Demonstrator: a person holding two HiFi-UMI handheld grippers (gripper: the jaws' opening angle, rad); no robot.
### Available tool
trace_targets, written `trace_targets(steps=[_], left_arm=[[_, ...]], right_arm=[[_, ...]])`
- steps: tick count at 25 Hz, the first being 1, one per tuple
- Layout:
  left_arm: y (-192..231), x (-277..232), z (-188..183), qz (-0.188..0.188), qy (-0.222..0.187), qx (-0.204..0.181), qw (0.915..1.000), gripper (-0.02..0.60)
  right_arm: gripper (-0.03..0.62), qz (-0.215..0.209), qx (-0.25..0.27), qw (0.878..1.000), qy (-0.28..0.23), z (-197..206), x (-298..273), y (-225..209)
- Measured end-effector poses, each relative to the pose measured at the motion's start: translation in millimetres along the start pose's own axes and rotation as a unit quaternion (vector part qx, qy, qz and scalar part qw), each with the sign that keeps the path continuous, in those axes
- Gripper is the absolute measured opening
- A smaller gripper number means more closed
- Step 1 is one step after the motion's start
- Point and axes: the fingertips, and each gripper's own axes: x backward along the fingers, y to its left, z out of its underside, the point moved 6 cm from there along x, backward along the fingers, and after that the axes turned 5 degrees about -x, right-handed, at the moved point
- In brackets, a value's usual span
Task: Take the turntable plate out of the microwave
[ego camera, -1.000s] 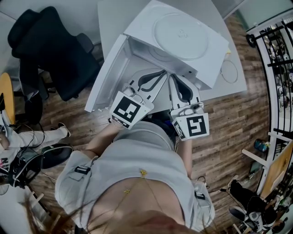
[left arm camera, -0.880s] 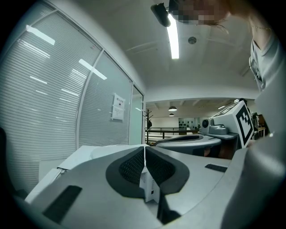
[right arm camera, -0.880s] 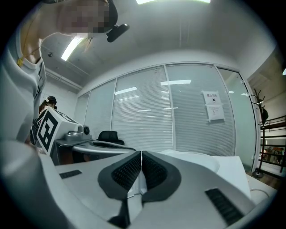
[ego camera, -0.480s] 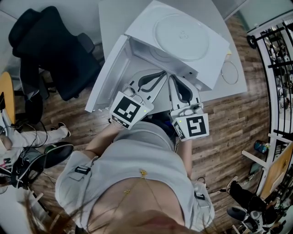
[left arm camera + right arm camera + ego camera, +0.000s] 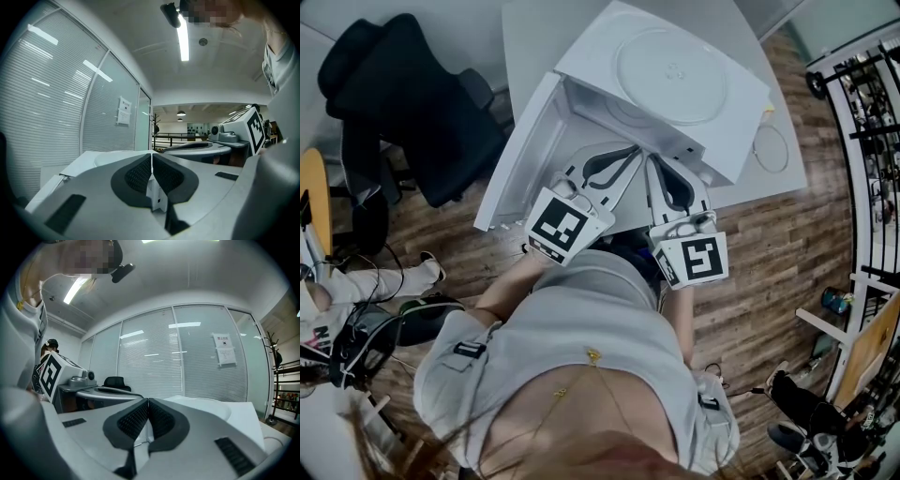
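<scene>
The roof of the microwave (image 5: 591,58) is hiding its cavity; the wall notice (image 5: 123,111) at nine o'clock is appearing unreadably small.

The person wears a light grey short-sleeved top (image 5: 581,347) with a small black tab (image 5: 469,349) on each sleeve, and a thin gold chain necklace (image 5: 593,354) lies across the chest. The left gripper (image 5: 634,149) and right gripper (image 5: 652,158) look alike: smooth pale grey jaws that curve to a point, each lined with a black pad (image 5: 138,174) of fine ribbed texture (a dark teardrop shape from above). At the rear of each sits a white marker cube (image 5: 565,225) printed with bold black square patterns.
</scene>
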Motion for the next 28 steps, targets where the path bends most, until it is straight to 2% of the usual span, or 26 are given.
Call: trace_targets(steps=[28], left_arm=[[3.3, -2.0, 5.3, -0.003, 0.01, 0.003, 0.9999, 0.034]], right_arm=[[0.017, -0.002, -0.004, 1.0, 0.014, 2.4, -6.1, -2.7]])
